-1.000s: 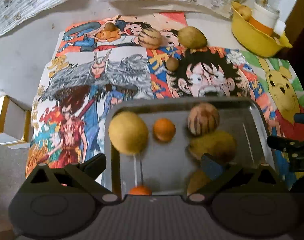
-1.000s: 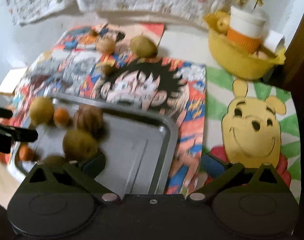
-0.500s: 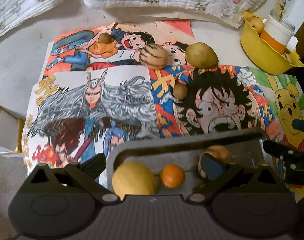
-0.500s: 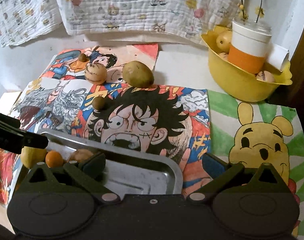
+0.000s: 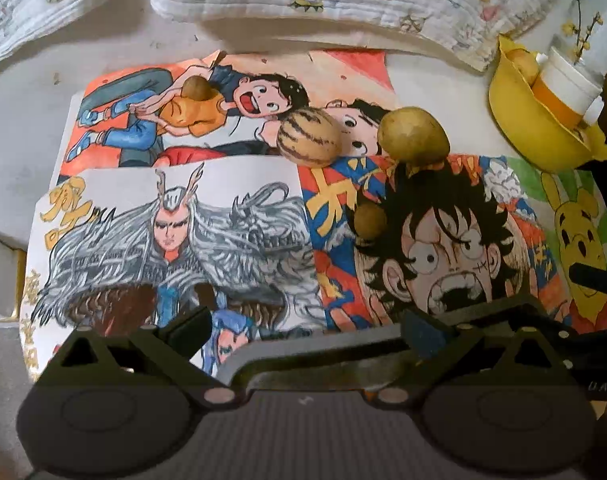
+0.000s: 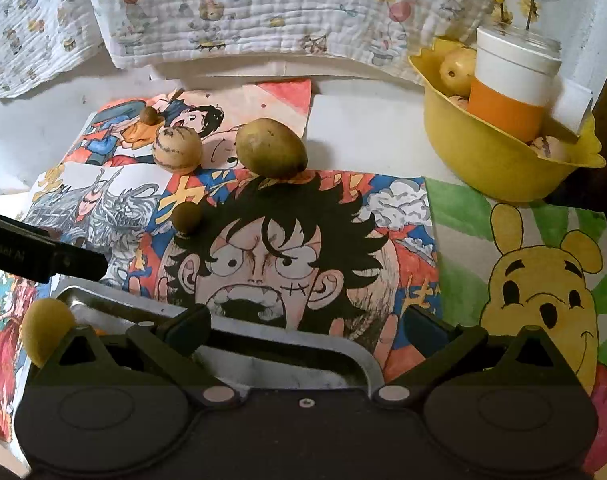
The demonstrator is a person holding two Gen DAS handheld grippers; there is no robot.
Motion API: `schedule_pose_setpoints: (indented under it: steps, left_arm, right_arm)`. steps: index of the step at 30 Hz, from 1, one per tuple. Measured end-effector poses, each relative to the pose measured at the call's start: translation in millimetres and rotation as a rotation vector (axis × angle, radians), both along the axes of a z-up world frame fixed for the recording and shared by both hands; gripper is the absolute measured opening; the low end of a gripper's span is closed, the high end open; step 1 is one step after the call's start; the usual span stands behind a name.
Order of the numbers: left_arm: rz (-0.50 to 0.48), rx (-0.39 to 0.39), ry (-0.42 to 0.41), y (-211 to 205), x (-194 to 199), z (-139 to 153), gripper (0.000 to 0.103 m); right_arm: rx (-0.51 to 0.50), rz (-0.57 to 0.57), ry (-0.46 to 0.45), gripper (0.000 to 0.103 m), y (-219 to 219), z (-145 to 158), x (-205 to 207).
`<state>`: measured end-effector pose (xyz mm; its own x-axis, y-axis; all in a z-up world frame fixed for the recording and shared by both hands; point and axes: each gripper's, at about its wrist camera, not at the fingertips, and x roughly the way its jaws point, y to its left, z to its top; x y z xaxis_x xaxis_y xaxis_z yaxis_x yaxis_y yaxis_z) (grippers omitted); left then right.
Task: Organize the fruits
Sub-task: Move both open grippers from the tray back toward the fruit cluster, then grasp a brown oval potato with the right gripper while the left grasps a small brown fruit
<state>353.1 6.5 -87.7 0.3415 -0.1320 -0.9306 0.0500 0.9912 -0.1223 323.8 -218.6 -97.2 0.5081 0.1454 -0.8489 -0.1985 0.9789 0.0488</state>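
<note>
Fruit (image 6: 49, 330) already in tray (image 6: 323, 346), near edge. Four pieces left on drawings: mango (image 6: 270, 149), striped melon (image 6: 177, 149), two small brown ones. Left gripper (image 5: 303, 330) and right gripper (image 6: 307, 332) spread wide, empty.

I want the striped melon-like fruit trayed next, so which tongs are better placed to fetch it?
Probably the left tongs: open and empty, the striped fruit lies almost straight ahead. From the right tongs, also open, it sits far left.
</note>
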Motion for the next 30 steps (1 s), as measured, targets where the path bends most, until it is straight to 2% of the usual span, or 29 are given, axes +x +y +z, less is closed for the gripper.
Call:
schedule_pose_setpoints:
  steps: [7,13,20,30]
  left_arm:
    - [-0.056,-0.007,-0.05,-3,18,-6,0.102]
    - [-0.098,-0.002,-0.061,-7,34,-11,0.102]
    - [-0.046,-0.028,-0.067,11,51,-12,0.102]
    - [0.013,-0.075,-0.082,28,80,-13,0.102]
  right_arm:
    - [-0.017,0.006,-0.018,0.102,3,-3,12]
    - [-0.019,-0.001,-0.023,0.102,5,-4,34]
    - [-0.035,0.017,-0.021,0.102,10,-8,54]
    - [-0.074,0.12,-0.024,0.102,31,-16,87]
